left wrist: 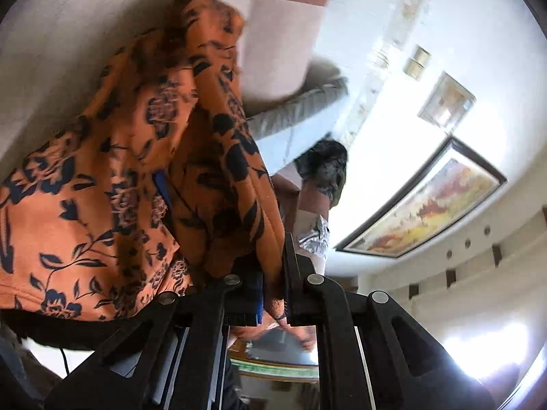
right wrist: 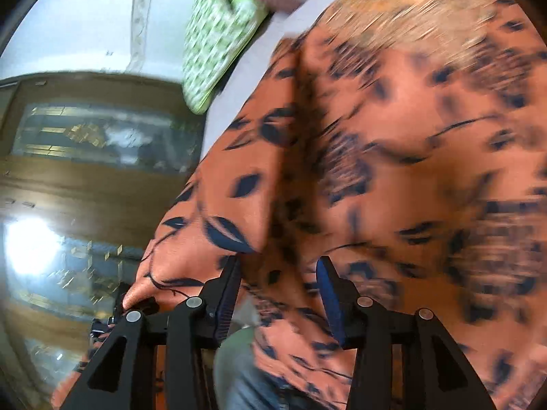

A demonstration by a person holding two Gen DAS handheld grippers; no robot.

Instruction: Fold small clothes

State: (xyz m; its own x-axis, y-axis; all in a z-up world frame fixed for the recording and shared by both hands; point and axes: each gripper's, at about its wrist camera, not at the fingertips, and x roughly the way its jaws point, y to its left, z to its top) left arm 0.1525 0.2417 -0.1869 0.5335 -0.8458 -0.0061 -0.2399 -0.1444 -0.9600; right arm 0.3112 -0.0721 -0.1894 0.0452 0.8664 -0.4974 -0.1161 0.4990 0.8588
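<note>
An orange garment (left wrist: 119, 171) with a dark blue floral print hangs in folds and fills the left half of the left wrist view. One edge of it runs down between the jaws of my left gripper (left wrist: 275, 266), which is shut on it. In the right wrist view the same garment (right wrist: 393, 171) is blurred and covers the right side. My right gripper (right wrist: 280, 263) stands open, its blue-padded fingers (right wrist: 328, 280) apart, with a fold of the cloth hanging in the gap.
A beige sofa cushion (left wrist: 280, 34) with a brown band and a grey cushion (left wrist: 297, 112) lie behind the garment. A framed painting (left wrist: 427, 205) hangs on the wall. A green patterned pillow (right wrist: 218, 34) and a glass-fronted wooden cabinet (right wrist: 95, 136) are at the left.
</note>
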